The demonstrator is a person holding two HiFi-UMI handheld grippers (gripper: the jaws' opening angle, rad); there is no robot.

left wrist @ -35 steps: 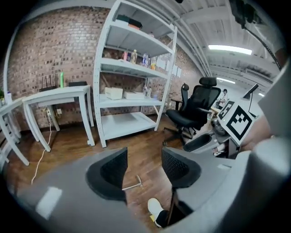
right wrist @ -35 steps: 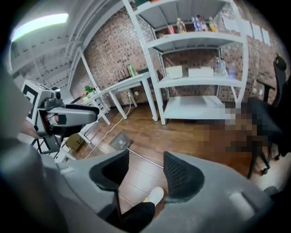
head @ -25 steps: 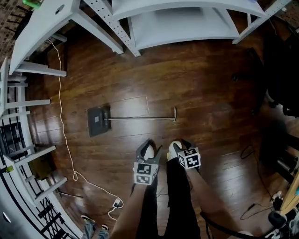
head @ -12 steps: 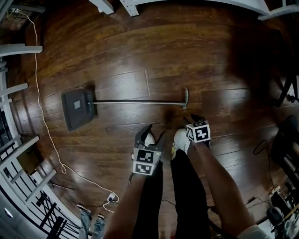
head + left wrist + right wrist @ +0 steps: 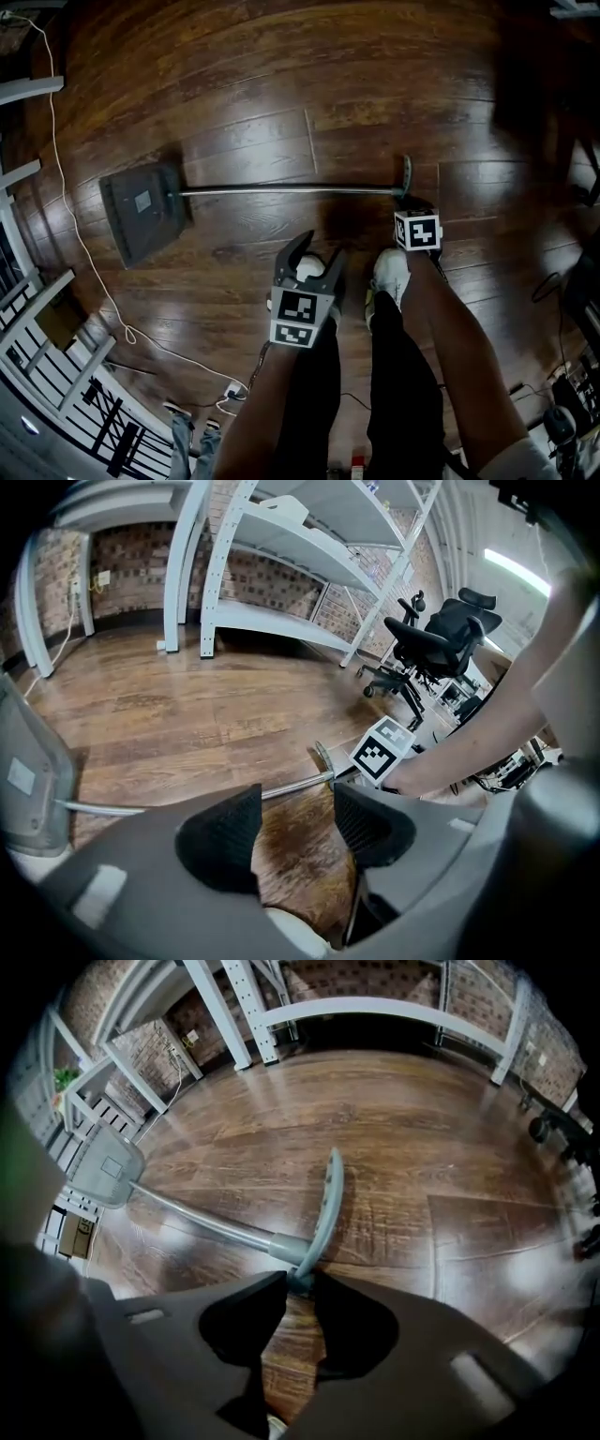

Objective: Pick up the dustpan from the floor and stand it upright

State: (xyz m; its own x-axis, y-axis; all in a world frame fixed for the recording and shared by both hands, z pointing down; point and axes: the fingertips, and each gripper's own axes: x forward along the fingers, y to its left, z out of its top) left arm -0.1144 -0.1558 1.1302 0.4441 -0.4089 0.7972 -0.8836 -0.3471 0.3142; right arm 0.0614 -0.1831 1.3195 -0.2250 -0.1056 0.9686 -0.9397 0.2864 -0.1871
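On glossy planks point(image 5: 281, 84), right hand-held gripper point(image 5: 298, 1283) just closed on curved dustpan handle point(image 5: 328, 1204).

Your left tongs point(image 5: 298, 799) fill the foreground. Their black ridged pads point(image 5: 225, 841) stand apart, with only brown wooden floor point(image 5: 187, 696) between them. Just past the tips lies the dustpan point(image 5: 28, 780), its pan at the left edge and its metal handle point(image 5: 292, 787) running right. Your right arm point(image 5: 487, 724) reaches toward the handle's end. White shelving point(image 5: 272, 622) and a black office chair point(image 5: 436, 639) stand behind.
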